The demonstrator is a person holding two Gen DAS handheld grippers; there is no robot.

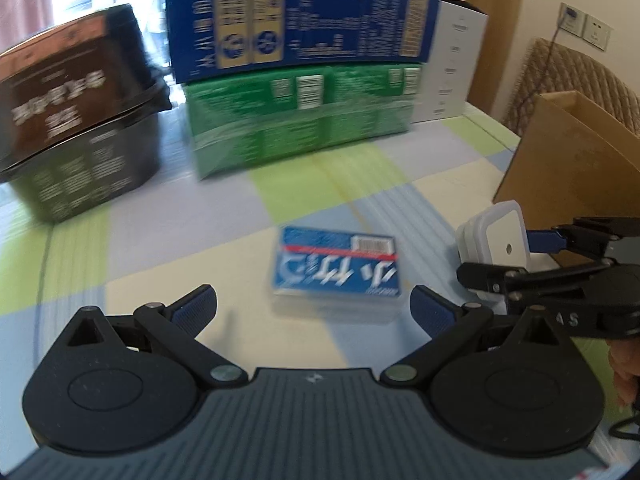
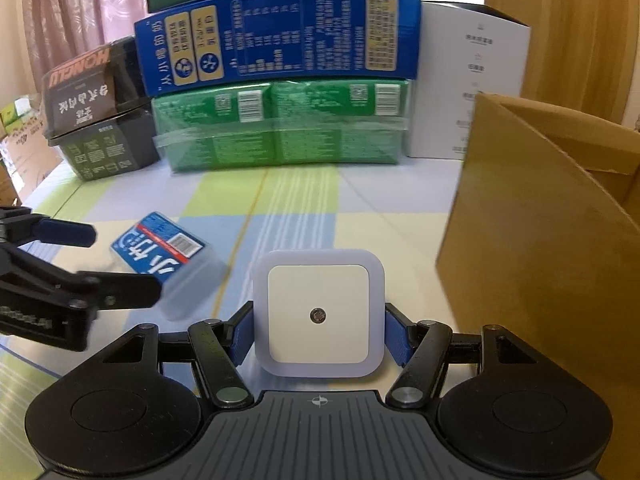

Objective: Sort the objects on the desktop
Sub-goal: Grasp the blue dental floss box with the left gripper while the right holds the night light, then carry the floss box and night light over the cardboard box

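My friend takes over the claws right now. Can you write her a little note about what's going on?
Right claw: shut on the white square night light, held up beside the brown cardboard box.
Left claw: open, empty, hovering just short of the blue card pack.
Blue card pack lies flat on the checked tablecloth.
Done: night light picked up.
Left: probably put it in the box, then grab the card pack.

ahead: bare cloth (image 2: pixel 296 200) open up to the stacked boxes (image 2: pixel 280 80) | right: my right claw (image 2: pixel 319 332) near the cardboard box (image 2: pixel 540 240) wall | left: card pack (image 1: pixel 336 268) before my left claw (image 1: pixel 314 308), room around it
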